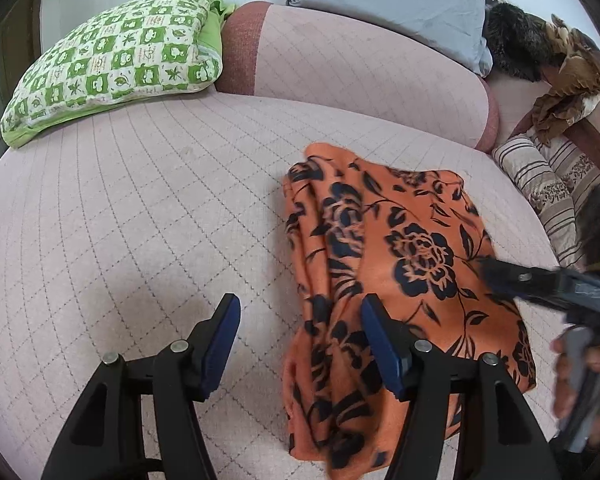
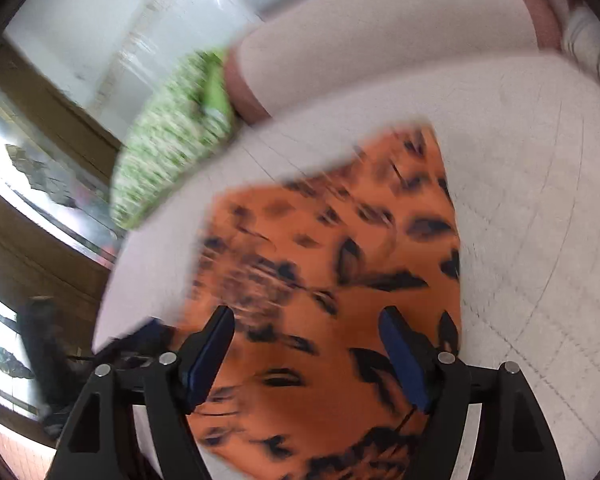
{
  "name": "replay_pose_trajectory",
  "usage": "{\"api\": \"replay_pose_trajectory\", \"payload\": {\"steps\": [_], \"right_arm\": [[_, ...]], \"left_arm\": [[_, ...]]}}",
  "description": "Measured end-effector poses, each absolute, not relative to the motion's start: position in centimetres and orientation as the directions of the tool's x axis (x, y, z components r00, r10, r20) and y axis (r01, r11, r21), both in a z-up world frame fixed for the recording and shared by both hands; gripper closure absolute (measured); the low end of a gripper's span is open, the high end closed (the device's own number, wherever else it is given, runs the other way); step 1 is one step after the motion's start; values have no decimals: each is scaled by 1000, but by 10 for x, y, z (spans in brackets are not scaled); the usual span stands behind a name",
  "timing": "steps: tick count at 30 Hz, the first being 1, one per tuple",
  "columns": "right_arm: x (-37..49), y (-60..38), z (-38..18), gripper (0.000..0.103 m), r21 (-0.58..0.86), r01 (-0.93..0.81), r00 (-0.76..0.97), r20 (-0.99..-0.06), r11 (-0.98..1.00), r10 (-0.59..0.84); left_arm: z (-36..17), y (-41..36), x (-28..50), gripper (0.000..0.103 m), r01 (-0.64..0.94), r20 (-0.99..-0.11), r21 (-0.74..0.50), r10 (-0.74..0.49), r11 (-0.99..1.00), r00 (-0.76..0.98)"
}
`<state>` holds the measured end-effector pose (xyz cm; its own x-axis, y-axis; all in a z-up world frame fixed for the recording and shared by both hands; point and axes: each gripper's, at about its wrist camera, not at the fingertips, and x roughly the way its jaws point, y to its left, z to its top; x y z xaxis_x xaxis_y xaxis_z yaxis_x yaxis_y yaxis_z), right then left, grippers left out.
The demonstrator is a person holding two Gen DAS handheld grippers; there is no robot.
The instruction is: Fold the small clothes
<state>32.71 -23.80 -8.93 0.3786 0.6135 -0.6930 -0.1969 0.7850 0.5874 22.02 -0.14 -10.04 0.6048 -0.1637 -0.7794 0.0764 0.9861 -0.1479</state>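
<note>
An orange cloth with a black flower print (image 1: pixel 396 276) lies folded and rumpled on the pale pink quilted sofa seat (image 1: pixel 140 216). My left gripper (image 1: pixel 300 312) is open and empty, its right finger over the cloth's near left part. My right gripper (image 2: pixel 306 320) is open and empty, hovering over the same cloth (image 2: pixel 332 272); that view is blurred by motion. The right gripper also shows in the left wrist view (image 1: pixel 500 272), reaching over the cloth's right edge from the right.
A green and white checked pillow (image 1: pixel 116 60) lies at the back left. A pink backrest bolster (image 1: pixel 360 72) runs along the back, with a grey-blue pillow (image 1: pixel 400 4) above it. Striped cushions (image 1: pixel 548 184) and brown cloth (image 1: pixel 568 92) sit at the right.
</note>
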Motion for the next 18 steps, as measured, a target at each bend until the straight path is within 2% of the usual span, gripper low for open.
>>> {"api": "replay_pose_trajectory", "payload": {"steps": [3, 5, 7, 10, 12, 15, 16, 18], "right_arm": [[324, -250, -87, 25, 639, -147, 414, -654, 755, 634], [315, -249, -68, 25, 605, -156, 441, -665, 781, 603], [296, -249, -43, 25, 568, -193, 484, -654, 800, 581], [261, -248, -25, 25, 507, -223, 512, -665, 832, 543], [233, -244, -21, 19, 436, -224, 523, -701, 872, 485], [196, -235, -31, 7, 308, -241, 499, -774, 920, 390], [184, -234, -36, 0, 259, -230, 489, -803, 938, 341], [166, -236, -42, 0, 233, -214, 481, -820, 949, 310]], "left_arm": [[-101, 3, 216, 33, 70, -783, -126, -142, 990, 606], [-99, 6, 212, 33, 53, -789, -111, -120, 992, 603], [-95, 10, 201, 24, 31, -790, -107, -104, 994, 605], [-92, 14, 179, 20, -20, -799, -54, -31, 998, 601], [-91, 13, 160, 20, -50, -809, 0, 30, 999, 587], [-87, 7, 133, 18, -46, -810, -23, 8, 999, 587], [-84, 2, 124, 13, -38, -806, -26, 2, 999, 592], [-75, -12, 107, 7, -11, -799, -13, -4, 1000, 601]]}}
